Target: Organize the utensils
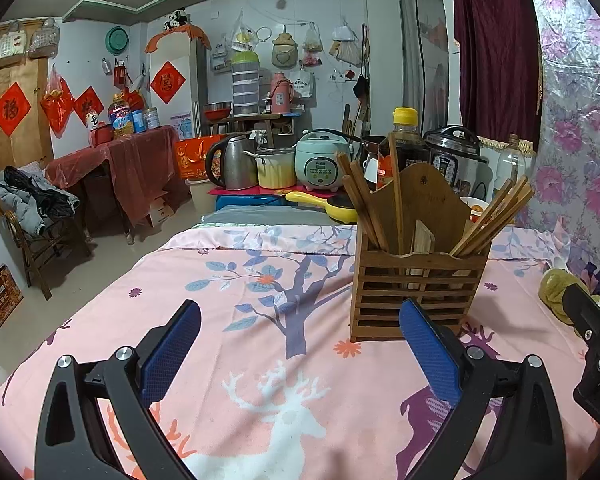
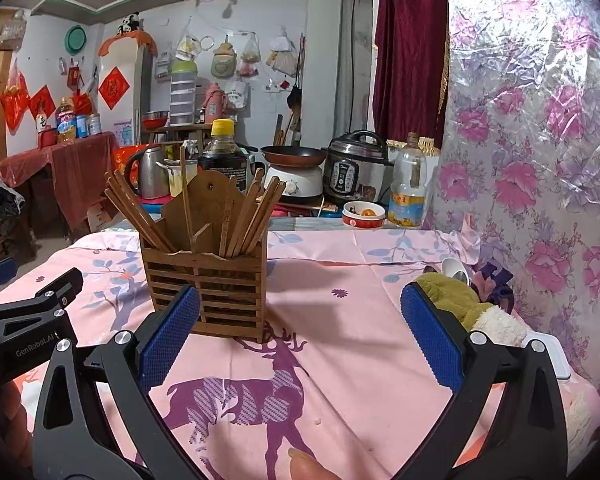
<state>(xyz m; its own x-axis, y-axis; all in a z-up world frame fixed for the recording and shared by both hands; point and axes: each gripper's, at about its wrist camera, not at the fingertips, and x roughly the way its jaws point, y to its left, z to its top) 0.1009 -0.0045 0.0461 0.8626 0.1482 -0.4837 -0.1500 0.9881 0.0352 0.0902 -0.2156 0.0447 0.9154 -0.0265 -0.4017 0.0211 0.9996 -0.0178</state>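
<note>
A slatted wooden utensil holder (image 1: 416, 292) stands on the pink deer-print cloth (image 1: 260, 320), with several wooden chopsticks (image 1: 496, 216) leaning in its left and right compartments. It also shows in the right wrist view (image 2: 208, 280), chopsticks (image 2: 140, 212) fanned out. My left gripper (image 1: 300, 320) is open and empty, just in front of and left of the holder. My right gripper (image 2: 300, 304) is open and empty, in front of and right of the holder. White spoons (image 2: 454, 270) lie behind a plush toy (image 2: 460, 300) at the right.
A wall with floral plastic covering (image 2: 540, 160) bounds the right side. Beyond the cloth's far edge stand a soy sauce bottle (image 2: 222, 152), kettle (image 1: 228, 164), rice cooker (image 1: 322, 164), pressure cooker (image 2: 356, 168), oil bottle (image 2: 408, 188) and a small bowl (image 2: 362, 214). A white tray (image 2: 556, 356) lies at right.
</note>
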